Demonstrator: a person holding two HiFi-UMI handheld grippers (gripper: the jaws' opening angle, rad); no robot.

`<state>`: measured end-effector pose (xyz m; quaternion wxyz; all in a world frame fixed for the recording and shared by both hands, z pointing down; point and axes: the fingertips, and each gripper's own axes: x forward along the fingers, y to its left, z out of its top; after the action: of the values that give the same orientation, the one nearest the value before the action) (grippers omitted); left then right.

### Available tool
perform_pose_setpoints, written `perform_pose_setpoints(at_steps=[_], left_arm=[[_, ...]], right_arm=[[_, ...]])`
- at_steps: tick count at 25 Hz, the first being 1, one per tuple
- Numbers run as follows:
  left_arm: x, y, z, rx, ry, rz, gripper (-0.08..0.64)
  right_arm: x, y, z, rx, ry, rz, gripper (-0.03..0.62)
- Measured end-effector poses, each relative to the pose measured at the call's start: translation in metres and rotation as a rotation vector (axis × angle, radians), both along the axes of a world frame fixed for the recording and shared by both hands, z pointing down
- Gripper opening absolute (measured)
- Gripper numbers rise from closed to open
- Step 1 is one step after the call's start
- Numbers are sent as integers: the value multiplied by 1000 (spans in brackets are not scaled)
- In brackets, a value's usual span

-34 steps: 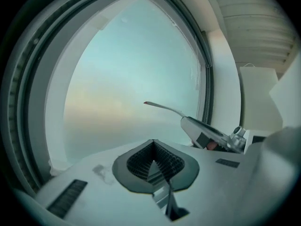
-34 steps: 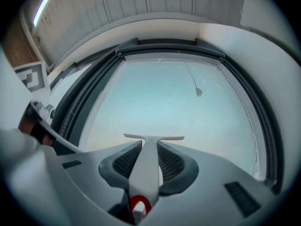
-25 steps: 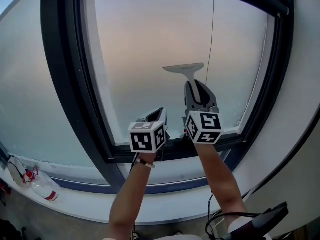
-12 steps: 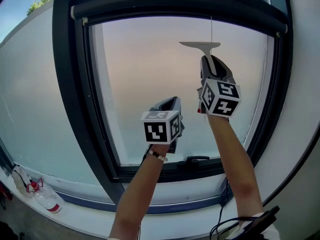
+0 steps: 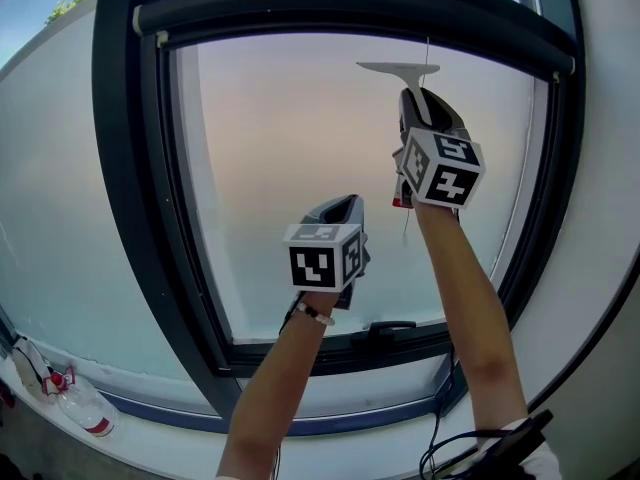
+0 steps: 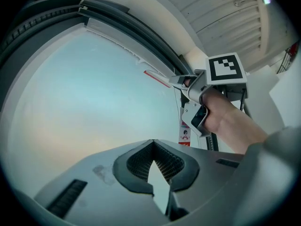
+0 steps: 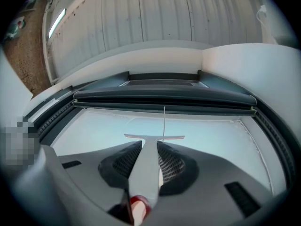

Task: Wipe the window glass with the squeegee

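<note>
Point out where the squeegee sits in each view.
Head view: squeegee upper right, under the top bar.
Left gripper view: squeegee right of centre.
Right gripper view: squeegee low centre, in the right gripper.
Shared landmark: the dark top bar.

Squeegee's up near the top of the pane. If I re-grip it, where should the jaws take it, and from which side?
Take the squeegee by its tapering handle, coming from below along the handle's length, as the right gripper holds it now. The wide, thin blade sits crosswise at the far end and should stay free to meet the window glass.
</note>
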<state>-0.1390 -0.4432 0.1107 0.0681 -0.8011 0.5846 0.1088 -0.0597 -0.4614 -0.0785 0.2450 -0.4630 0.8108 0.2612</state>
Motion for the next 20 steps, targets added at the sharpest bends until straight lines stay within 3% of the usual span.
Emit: perform_pose_setpoints(at_steps=[20], left_arm=[[10, -1, 61, -101, 43, 47, 0]], right_arm=[[6, 3, 82, -81, 56, 51, 86]])
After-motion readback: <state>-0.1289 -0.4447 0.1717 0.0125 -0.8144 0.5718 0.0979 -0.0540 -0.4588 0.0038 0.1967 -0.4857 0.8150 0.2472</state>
